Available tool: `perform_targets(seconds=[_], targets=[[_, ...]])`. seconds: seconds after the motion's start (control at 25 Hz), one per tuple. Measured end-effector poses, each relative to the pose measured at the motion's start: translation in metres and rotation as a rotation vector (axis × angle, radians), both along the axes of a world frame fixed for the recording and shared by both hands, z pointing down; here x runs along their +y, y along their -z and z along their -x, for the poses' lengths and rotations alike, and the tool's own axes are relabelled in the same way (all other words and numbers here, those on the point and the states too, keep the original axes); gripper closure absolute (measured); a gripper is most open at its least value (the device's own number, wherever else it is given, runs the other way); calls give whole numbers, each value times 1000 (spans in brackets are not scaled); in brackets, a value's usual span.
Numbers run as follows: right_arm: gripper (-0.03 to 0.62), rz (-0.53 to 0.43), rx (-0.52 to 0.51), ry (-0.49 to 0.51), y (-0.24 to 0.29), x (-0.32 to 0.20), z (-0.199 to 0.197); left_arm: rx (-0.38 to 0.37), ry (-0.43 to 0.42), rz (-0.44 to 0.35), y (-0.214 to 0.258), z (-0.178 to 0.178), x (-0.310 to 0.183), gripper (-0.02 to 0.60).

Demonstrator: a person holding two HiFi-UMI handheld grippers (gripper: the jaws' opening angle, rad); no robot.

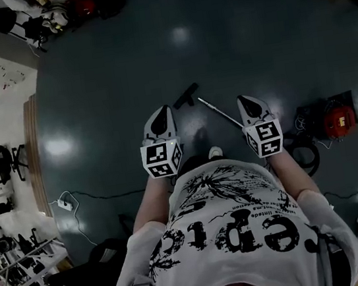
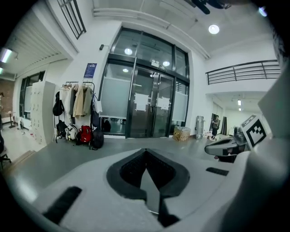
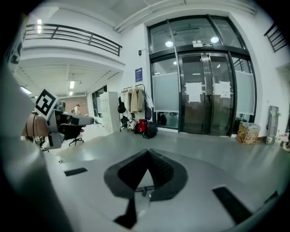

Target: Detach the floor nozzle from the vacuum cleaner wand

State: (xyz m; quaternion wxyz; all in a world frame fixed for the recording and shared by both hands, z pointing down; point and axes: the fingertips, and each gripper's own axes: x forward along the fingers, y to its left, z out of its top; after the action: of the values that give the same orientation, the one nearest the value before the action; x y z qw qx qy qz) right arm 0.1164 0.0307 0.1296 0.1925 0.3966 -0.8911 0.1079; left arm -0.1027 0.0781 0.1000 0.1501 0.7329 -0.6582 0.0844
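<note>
Left gripper (image 1: pixel 160 113) and right gripper (image 1: pixel 245 100) are both clenched tight with nothing between the jaws; each gripper view shows the dark pads meeting in a point, with only bare grey floor and the glass doors (image 2: pixel 152 102) beyond. Both are held high in front of the person's torso, side by side, pointing out and slightly down, well above the floor. It reads as a neutral rest pose, not a reach, since neither is near any work item. Floor nozzle (image 1: pixel 186 95), black, lies flat on the dark floor (image 1: pixel 217 40) ahead of the person, between the two grippers in the head view. Wand (image 1: pixel 220 113), a thin silver tube, lies just beside it, running from near the nozzle back toward the right gripper. The ends look apart, with a small gap between nozzle neck and wand tip, but it is too small to be sure. Judgement: nozzle already off the wand, task at or near its end, both parts laid down so the hands are free. Red canister vacuum (image 1: pixel 337 118) with black hose (image 1: pixel 303 150) sits well apart to the right; the wand is not joined to it as far as visible. Nothing is left to grasp. The one risk is stepping on the wand, which lies near the shoe (image 1: pixel 215 152).
</note>
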Motion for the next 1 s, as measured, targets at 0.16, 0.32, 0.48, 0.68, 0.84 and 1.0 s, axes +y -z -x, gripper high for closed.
perform_targets(seconds=[0.16, 0.32, 0.48, 0.68, 0.84, 1.0], targets=[[592, -35, 19, 0, 10, -2, -2, 38, 36, 13, 1, 11, 3, 577], [592, -53, 21, 2, 17, -3, -1, 80, 47, 7, 5, 12, 8, 577], [592, -70, 1, -10, 23, -2, 4, 55, 40, -12, 10, 13, 11, 577], [592, -87, -1, -5, 26, -3, 3, 23, 52, -42, 17, 14, 11, 577], [592, -92, -6, -28, 30, -3, -2, 25, 54, -47, 16, 14, 11, 577], [592, -111, 7, -30, 32, -1, -8, 36, 51, -30, 10, 7, 10, 577]])
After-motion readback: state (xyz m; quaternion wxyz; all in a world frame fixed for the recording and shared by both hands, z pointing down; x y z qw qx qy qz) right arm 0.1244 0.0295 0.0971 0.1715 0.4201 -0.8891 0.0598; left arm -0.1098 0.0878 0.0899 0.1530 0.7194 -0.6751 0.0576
